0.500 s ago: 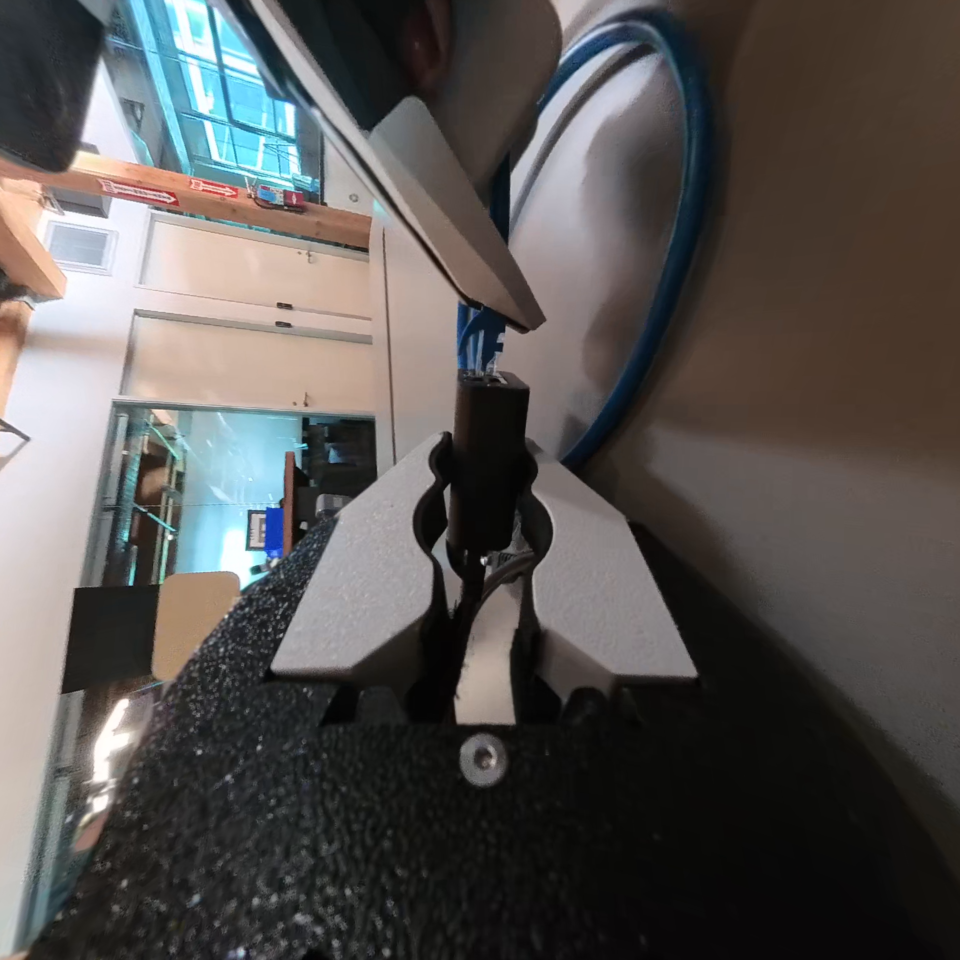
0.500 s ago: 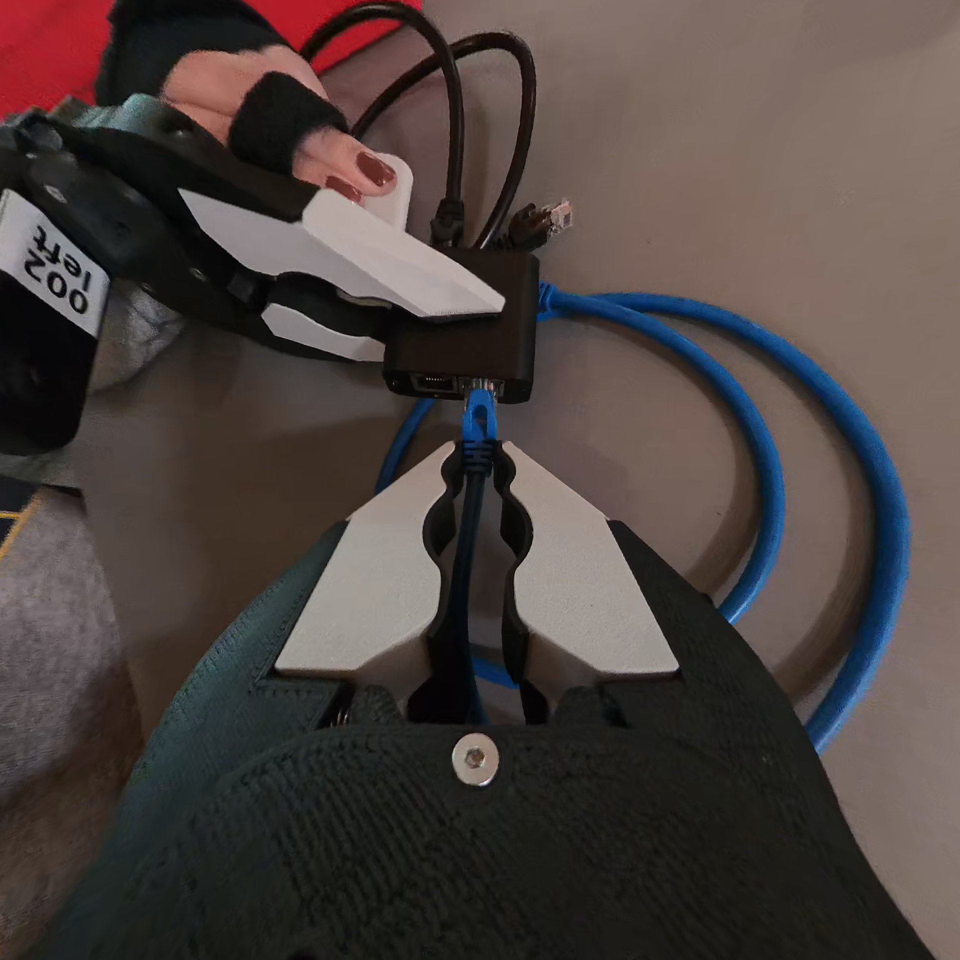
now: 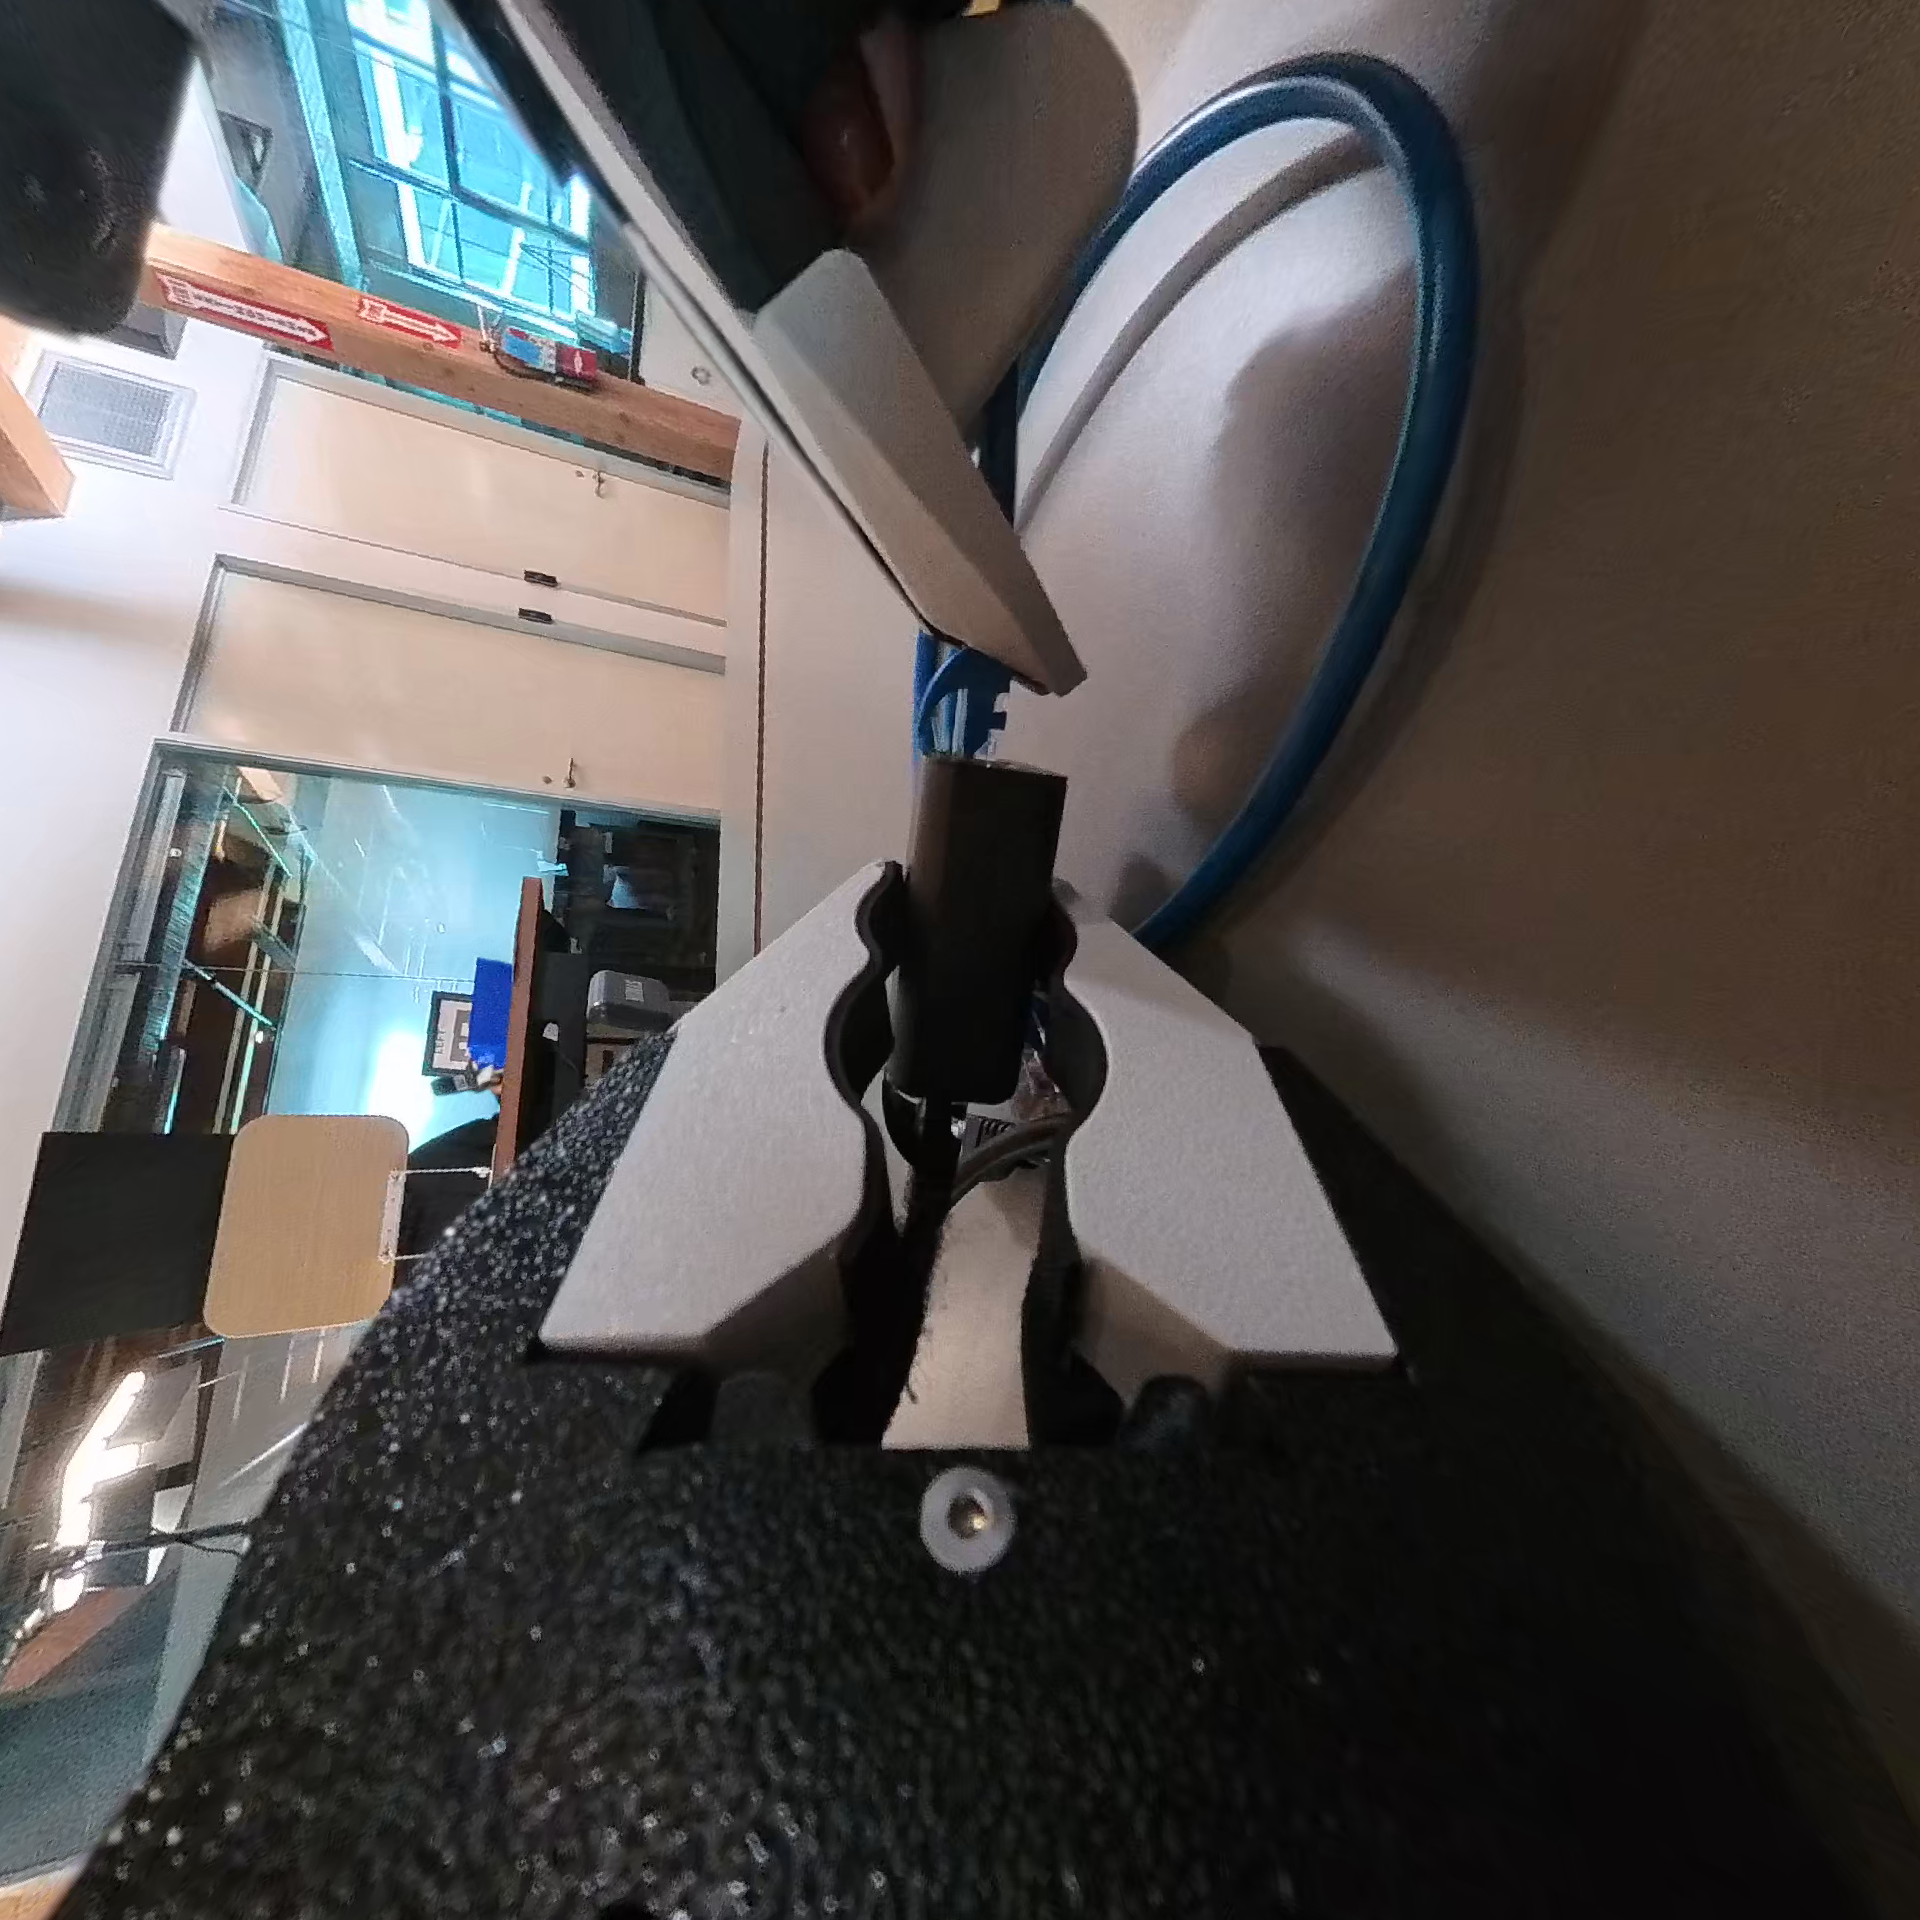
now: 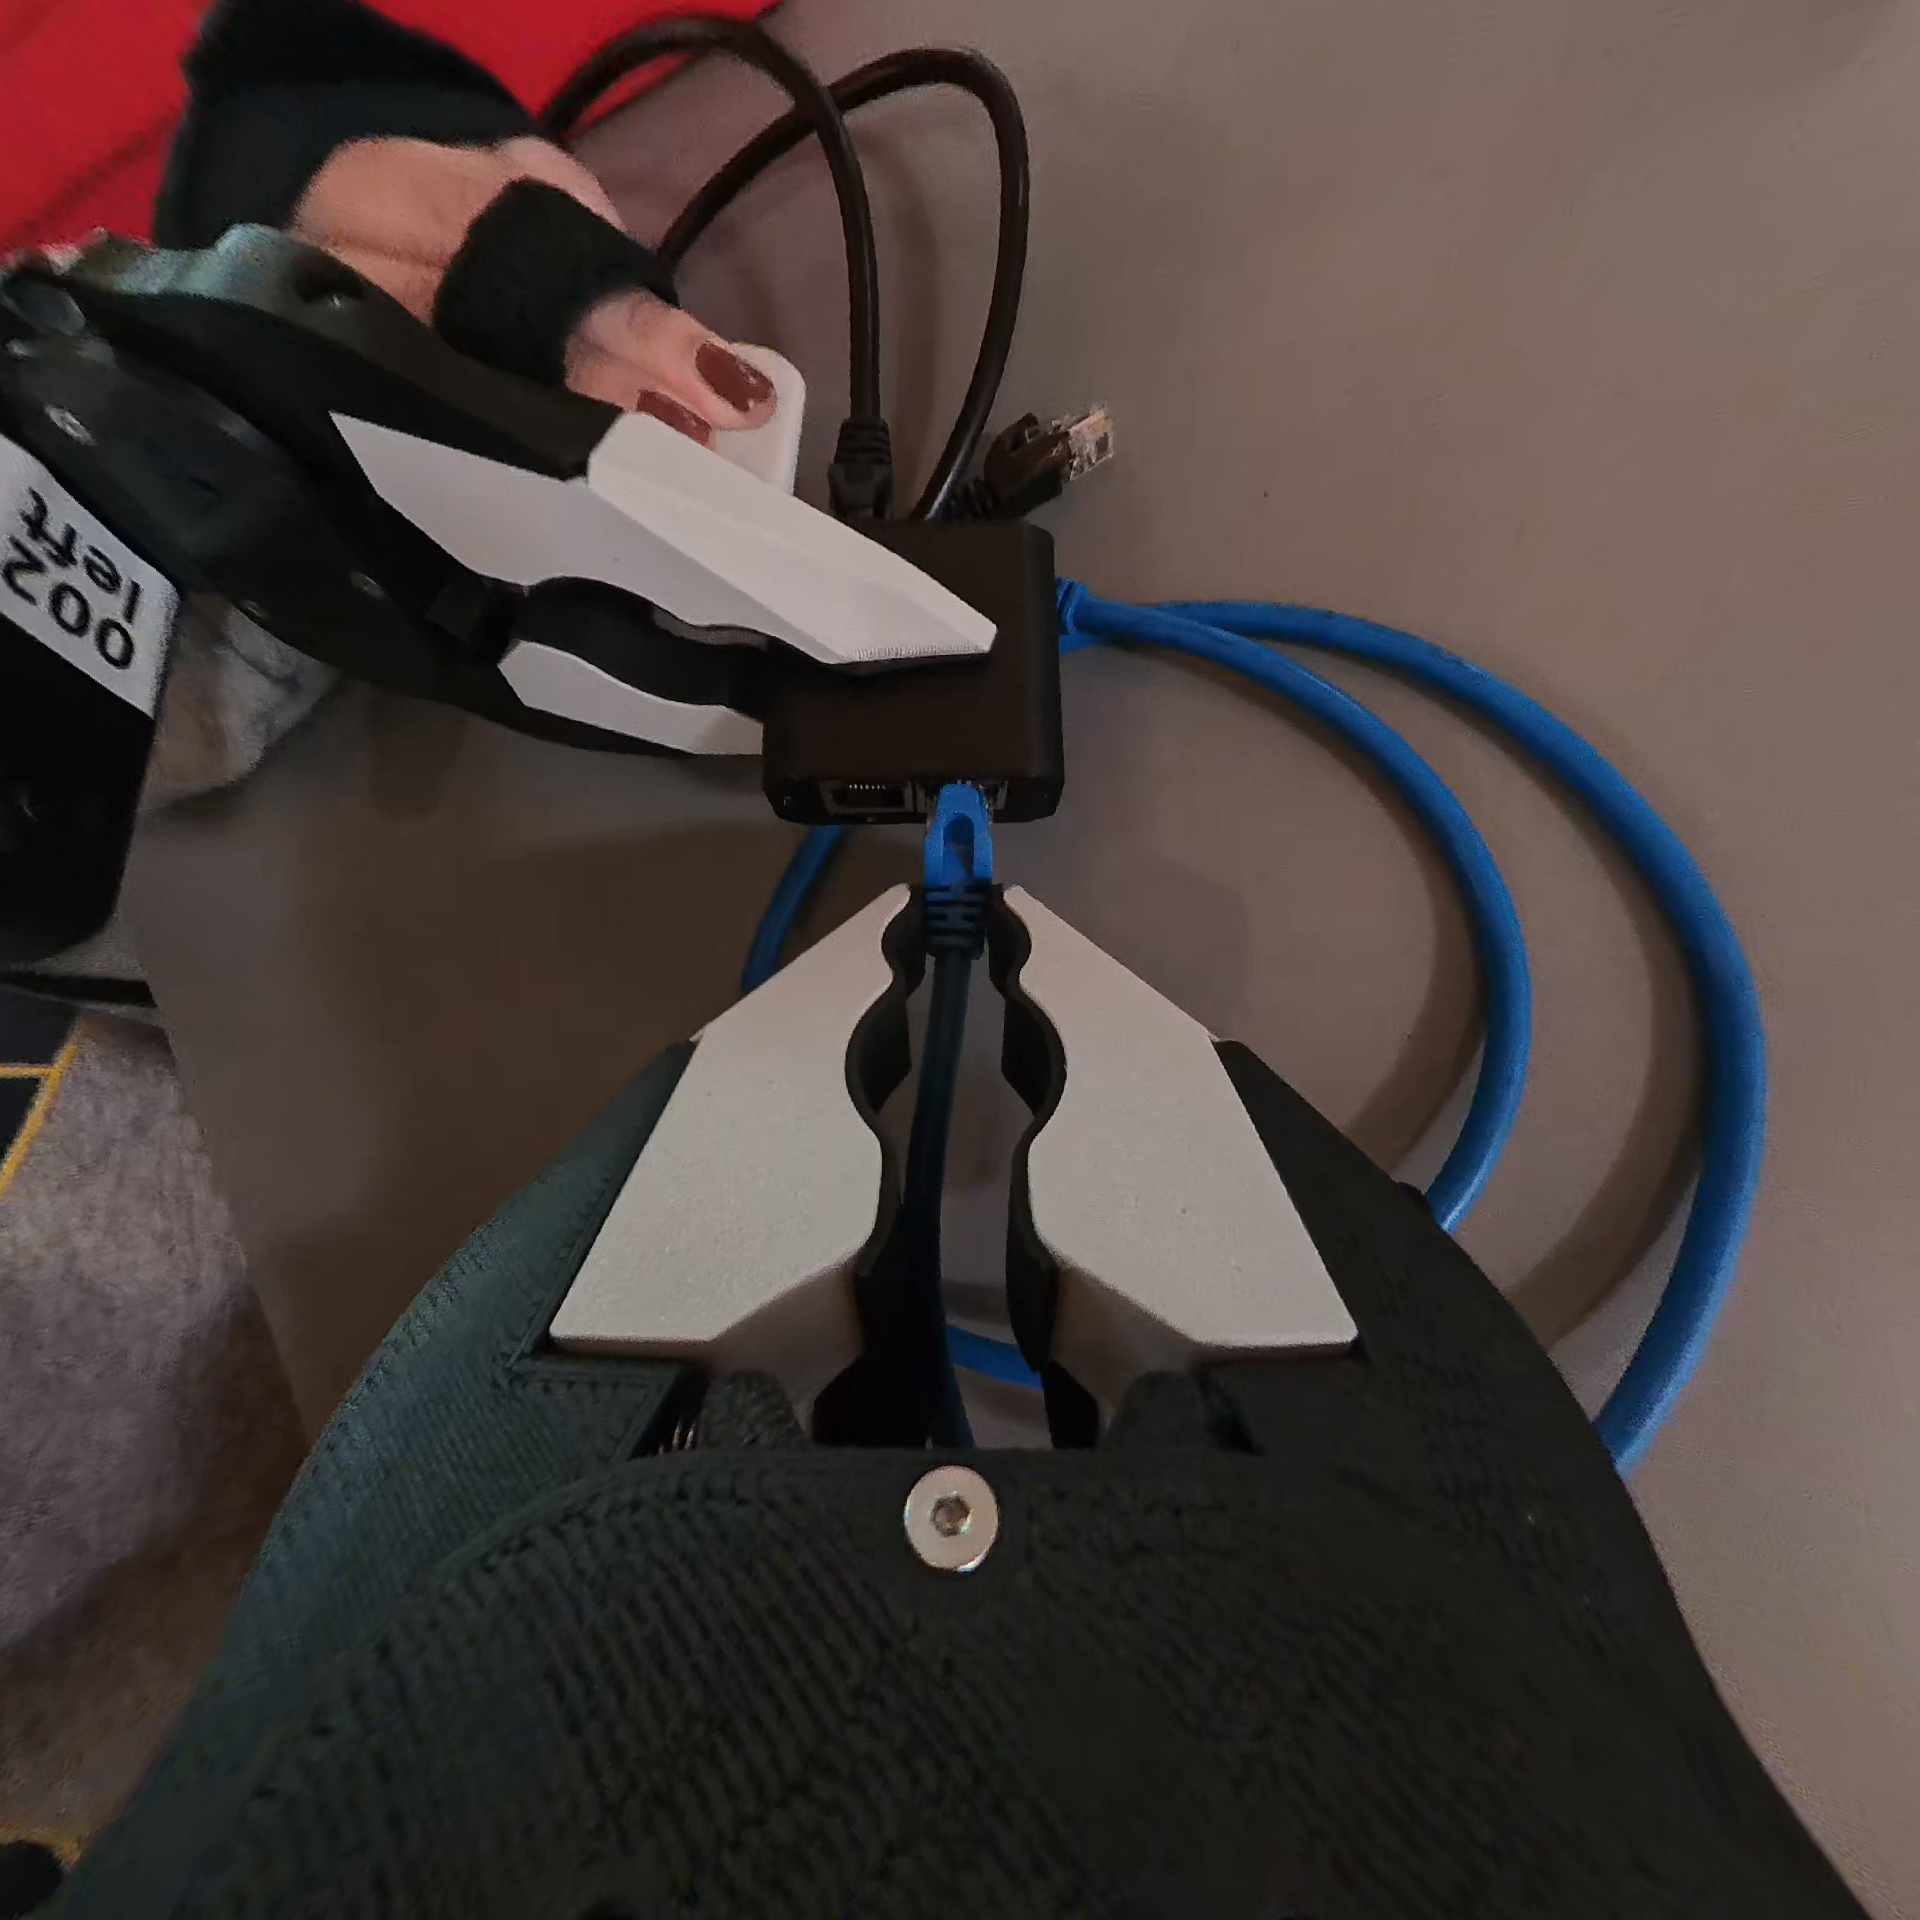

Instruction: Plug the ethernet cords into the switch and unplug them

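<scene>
Left tool (image 4: 873, 665) clamps switch (image 4: 935, 717); right tool (image 4: 954, 914) pinches blue cord (image 4: 1704, 1039).

Plug (image 4: 958, 844) in switch (image 4: 935, 675) front

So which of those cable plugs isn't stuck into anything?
The black-booted plug with the clear tip, lying loose on the table behind the black switch. The other black plug enters the switch's back, and the blue plug meets its front.

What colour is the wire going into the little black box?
Bright blue. The ethernet cord shows best in the right wrist view, plugged into the switch.
</scene>
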Motion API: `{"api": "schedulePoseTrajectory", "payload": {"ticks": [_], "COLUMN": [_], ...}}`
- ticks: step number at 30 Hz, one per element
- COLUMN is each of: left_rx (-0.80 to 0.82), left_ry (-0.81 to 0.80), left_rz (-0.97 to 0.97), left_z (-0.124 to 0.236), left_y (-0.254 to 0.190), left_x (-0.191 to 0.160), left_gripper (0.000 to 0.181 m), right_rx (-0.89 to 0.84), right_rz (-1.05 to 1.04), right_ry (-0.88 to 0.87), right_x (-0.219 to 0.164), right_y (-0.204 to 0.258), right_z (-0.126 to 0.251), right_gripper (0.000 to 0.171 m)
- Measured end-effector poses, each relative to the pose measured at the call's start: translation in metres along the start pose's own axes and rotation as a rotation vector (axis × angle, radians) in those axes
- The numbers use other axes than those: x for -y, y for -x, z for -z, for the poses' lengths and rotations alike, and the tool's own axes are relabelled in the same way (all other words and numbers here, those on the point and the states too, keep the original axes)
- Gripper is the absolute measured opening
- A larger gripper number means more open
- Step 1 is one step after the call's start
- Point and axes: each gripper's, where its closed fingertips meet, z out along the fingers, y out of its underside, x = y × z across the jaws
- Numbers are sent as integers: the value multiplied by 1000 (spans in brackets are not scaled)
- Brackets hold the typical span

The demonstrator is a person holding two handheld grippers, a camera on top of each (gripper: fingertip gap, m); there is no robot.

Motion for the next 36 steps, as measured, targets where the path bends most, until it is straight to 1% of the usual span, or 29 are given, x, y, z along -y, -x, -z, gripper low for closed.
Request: {"api": "schedulePoseTrajectory", "payload": {"ticks": [2,4,6,8,9,11,13,14,15,17,19,21,22,26,27,30,31,33,36], "left_rx": [23,29,76,173,188,193,193,193,194,202,214,198,190,179,189,239,246,263,276], "left_ry": [-10,-8,56,130,155,227,310,350,389,467,536,604,629,620,601,571,570,567,559], "left_rz": [14,76,145,222,273,331,324,316,311,308,312,324,328,374,411,541,581,613,620], "left_z": [1,3,3,4,2,-7,-21,-27,-33,-44,-52,-59,-61,-59,-58,-50,-48,-43,-35], "left_y": [2,6,17,38,44,48,48,48,49,52,56,54,53,50,51,57,58,59,58], "left_x": [0,-3,-17,-35,-41,-51,-59,-63,-67,-74,-82,-90,-93,-90,-88,-89,-90,-91,-91], "left_gripper": [22,22,21,22,22,22,22,21,21,21,21,21,21,22,27,55,61,69,73], "right_rx": [8,-14,-130,-303,-380,-528,-657,-720,-761,-812,-852,-877,-881,-920,-931,-973,-987,-1014,-1048], "right_rz": [-23,2,60,113,126,119,107,106,108,115,114,74,63,116,140,216,242,295,350], "right_ry": [-69,-189,-340,-512,-607,-764,-902,-958,-975,-922,-839,-735,-711,-678,-661,-586,-559,-523,-502], "right_x": [10,29,49,66,73,78,77,74,72,64,52,40,39,40,41,42,42,44,45], "right_y": [4,6,-7,-29,-40,-63,-78,-83,-87,-95,-106,-119,-121,-119,-118,-117,-117,-115,-113], "right_z": [5,20,44,70,82,103,122,130,134,131,121,109,107,103,101,91,88,83,81], "right_gripper": [12,27,41,48,53,53,52,50,50,52,52,52,51,46,45,44,44,44,42]}}
